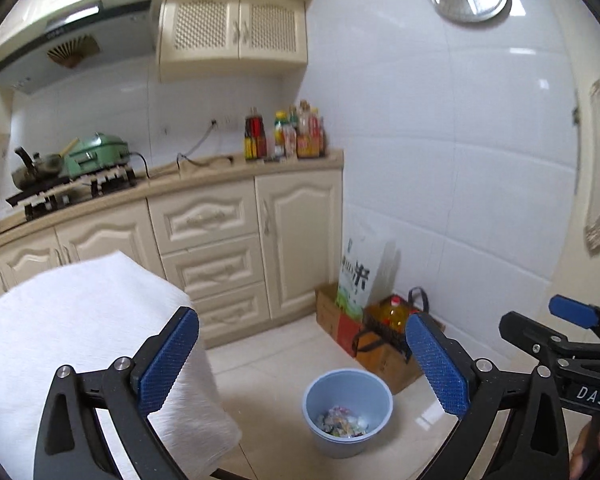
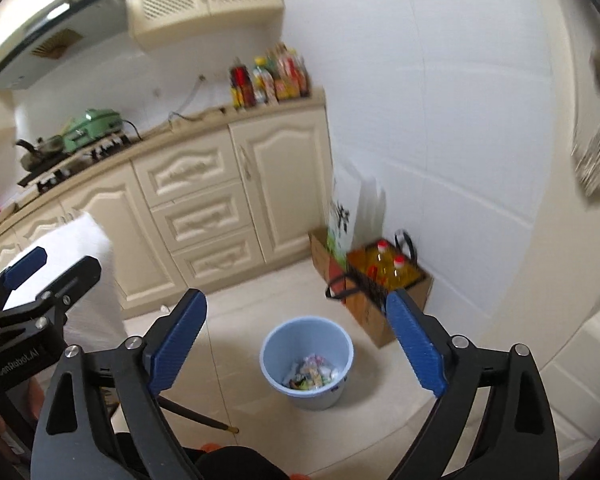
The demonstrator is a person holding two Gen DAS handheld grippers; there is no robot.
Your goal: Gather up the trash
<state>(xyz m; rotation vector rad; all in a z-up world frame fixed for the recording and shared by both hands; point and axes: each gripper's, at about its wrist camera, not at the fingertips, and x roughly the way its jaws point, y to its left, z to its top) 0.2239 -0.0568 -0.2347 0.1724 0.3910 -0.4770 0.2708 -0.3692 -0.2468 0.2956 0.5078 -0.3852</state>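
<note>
A light blue bin stands on the tiled floor with several colourful wrappers in its bottom. It also shows in the right wrist view, with the trash inside. My left gripper is open and empty, held above and before the bin. My right gripper is open and empty, also above the bin. The right gripper shows at the right edge of the left wrist view; the left gripper shows at the left of the right wrist view.
A table under a white cloth stands at the left. Cream kitchen cabinets with a stove and bottles run behind. Cardboard boxes with oil bottles and a rice bag stand by the tiled wall, right behind the bin.
</note>
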